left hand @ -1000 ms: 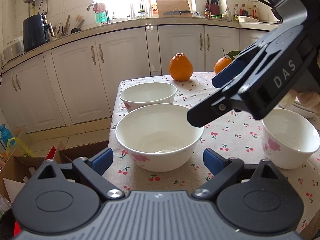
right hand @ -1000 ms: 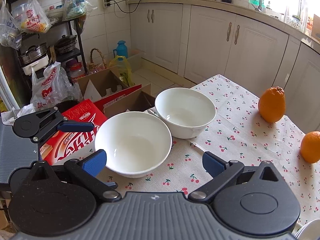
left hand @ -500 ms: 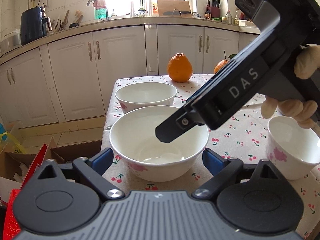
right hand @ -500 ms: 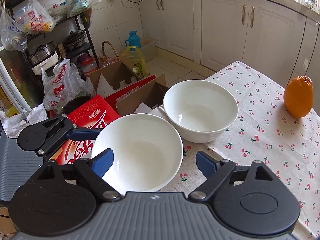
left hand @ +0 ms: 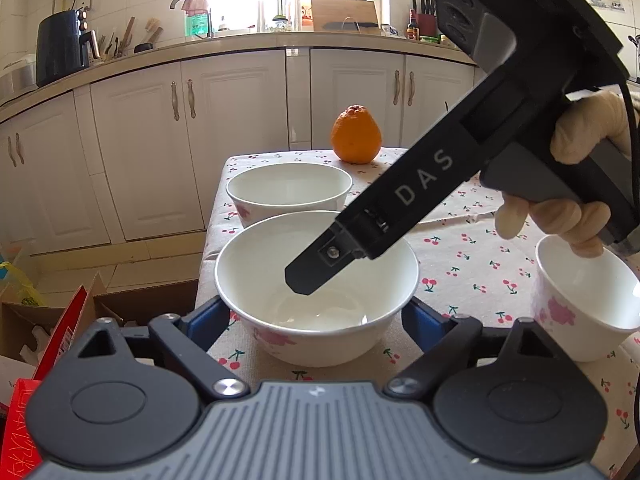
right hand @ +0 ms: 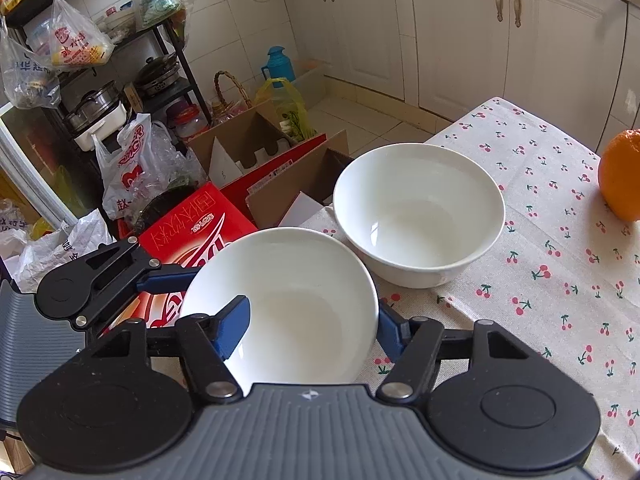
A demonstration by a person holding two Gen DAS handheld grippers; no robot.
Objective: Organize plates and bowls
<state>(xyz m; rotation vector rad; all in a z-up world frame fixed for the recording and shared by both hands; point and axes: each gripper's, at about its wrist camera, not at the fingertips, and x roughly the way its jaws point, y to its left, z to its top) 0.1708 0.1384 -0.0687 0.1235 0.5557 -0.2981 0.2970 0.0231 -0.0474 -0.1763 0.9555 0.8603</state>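
Two white bowls with pink flowers stand on the cherry-print tablecloth [left hand: 460, 248]. The near bowl [left hand: 316, 280] [right hand: 288, 304] sits between the fingers of my left gripper [left hand: 316, 316]. Its jaws are closing, and the blue pads are close beside the bowl's sides. My right gripper [right hand: 310, 334] is shut on this same bowl. One finger [left hand: 320, 268] reaches inside it and the other lies outside against the rim. The far bowl [left hand: 288, 188] [right hand: 420, 208] stands just behind, untouched. A smaller bowl [left hand: 580, 300] stands at the right.
An orange [left hand: 356, 136] [right hand: 620, 176] lies at the table's far end. A gloved hand [left hand: 580, 136] holds the right gripper. Beyond the table's left edge, cardboard boxes [right hand: 260, 148], a red carton [right hand: 192, 224] and bags cover the floor. Kitchen cabinets stand behind.
My right gripper has come down over the near bowl and its jaws have closed from wide, one finger now inside the bowl. My left gripper's jaws have narrowed around the bowl.
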